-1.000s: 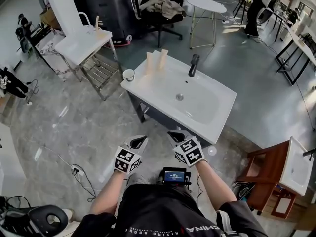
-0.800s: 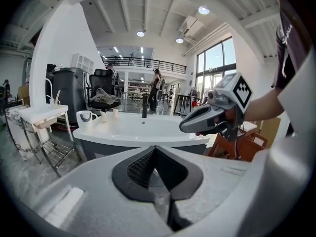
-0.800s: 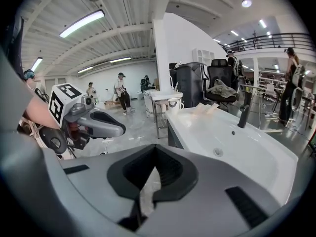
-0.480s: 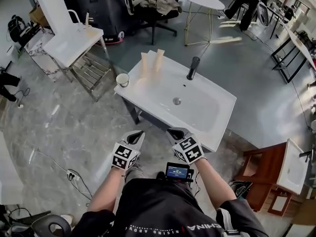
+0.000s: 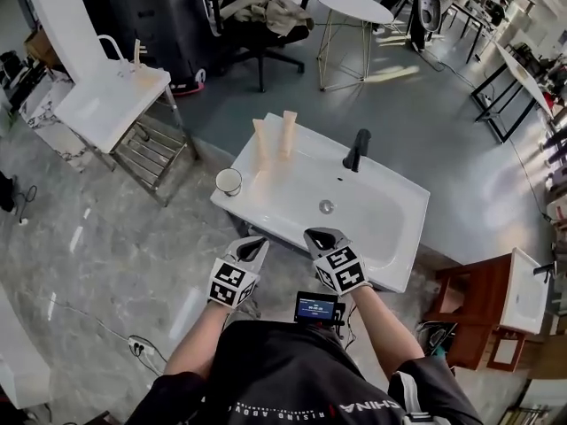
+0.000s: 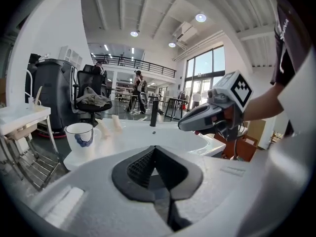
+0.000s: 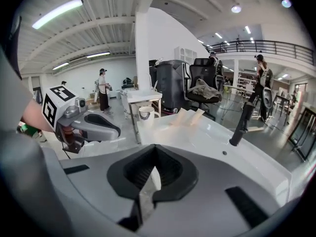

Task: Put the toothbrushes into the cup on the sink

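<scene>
A white sink [image 5: 390, 228] stands on a dark frame in front of me. At its near left corner is a white cup [image 5: 229, 181] with a blue mark [image 6: 80, 135] [image 7: 146, 113]. Two beige toothbrush packs [image 5: 260, 140] [image 5: 289, 131] stand upright at the sink's back left edge [image 6: 117, 122] [image 7: 181, 116]. My left gripper [image 5: 251, 249] [image 6: 155, 148] hangs just short of the sink's front edge, shut and holding nothing. Beside it, my right gripper [image 5: 321, 237] [image 7: 155, 147] is over the front rim, also shut and holding nothing.
A black faucet [image 5: 357, 149] rises at the sink's back. A second white basin on a metal rack [image 5: 106, 96] is at far left. An office chair with clothes [image 5: 266, 11] and a round table [image 5: 354, 7] stand behind. A wooden cabinet [image 5: 474, 308] is at right.
The view has drawn closer to the sink; its front edge now lies right at the gripper tips. Both grippers stay shut, side by side.
</scene>
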The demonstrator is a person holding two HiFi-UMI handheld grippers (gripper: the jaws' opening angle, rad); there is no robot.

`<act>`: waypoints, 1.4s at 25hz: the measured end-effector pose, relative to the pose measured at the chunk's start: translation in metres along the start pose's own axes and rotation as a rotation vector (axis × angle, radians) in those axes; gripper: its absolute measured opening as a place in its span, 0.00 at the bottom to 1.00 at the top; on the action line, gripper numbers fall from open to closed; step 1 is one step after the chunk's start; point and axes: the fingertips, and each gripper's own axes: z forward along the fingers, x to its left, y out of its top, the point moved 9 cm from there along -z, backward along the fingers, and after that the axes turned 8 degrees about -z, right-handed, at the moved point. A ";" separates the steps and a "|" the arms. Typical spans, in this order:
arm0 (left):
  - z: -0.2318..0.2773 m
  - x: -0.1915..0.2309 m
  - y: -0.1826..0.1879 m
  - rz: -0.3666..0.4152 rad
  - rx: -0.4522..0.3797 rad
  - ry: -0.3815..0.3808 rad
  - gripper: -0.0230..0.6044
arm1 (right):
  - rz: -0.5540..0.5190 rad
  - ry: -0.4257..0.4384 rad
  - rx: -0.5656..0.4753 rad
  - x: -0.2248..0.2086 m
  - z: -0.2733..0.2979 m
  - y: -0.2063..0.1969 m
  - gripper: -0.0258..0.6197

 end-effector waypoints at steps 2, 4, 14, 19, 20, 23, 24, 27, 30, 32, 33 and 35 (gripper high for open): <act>-0.002 0.019 0.006 0.015 0.008 -0.021 0.03 | 0.025 -0.018 0.002 0.001 0.015 0.012 0.05; -0.004 0.039 0.011 0.034 0.018 -0.038 0.03 | 0.040 -0.028 0.002 0.005 0.031 0.025 0.05; 0.006 0.097 0.024 0.053 0.039 -0.115 0.03 | 0.039 -0.078 0.041 0.011 0.075 0.055 0.05; 0.019 0.099 0.024 0.041 0.048 -0.114 0.03 | 0.029 -0.071 0.067 0.000 0.085 0.053 0.05; 0.022 0.099 0.025 0.036 0.048 -0.106 0.03 | 0.027 -0.067 0.066 -0.002 0.086 0.054 0.05; 0.027 0.097 0.031 0.032 0.040 -0.092 0.03 | 0.015 -0.053 0.063 -0.012 0.090 0.055 0.05; 0.030 0.097 0.032 0.033 0.041 -0.087 0.03 | 0.013 -0.050 0.063 -0.015 0.092 0.055 0.05; 0.037 0.099 0.035 0.027 0.040 -0.073 0.03 | 0.005 -0.037 0.051 -0.022 0.095 0.058 0.05; 0.042 0.095 0.037 0.027 0.041 -0.066 0.03 | 0.002 -0.021 0.046 -0.029 0.095 0.056 0.05; 0.044 0.092 0.038 0.035 0.048 -0.060 0.03 | 0.005 -0.003 0.049 -0.032 0.096 0.054 0.05; 0.045 0.092 0.038 0.036 0.051 -0.056 0.03 | 0.003 0.004 0.050 -0.034 0.096 0.054 0.05; 0.045 0.091 0.039 0.033 0.052 -0.048 0.03 | -0.005 0.011 0.045 -0.037 0.096 0.055 0.05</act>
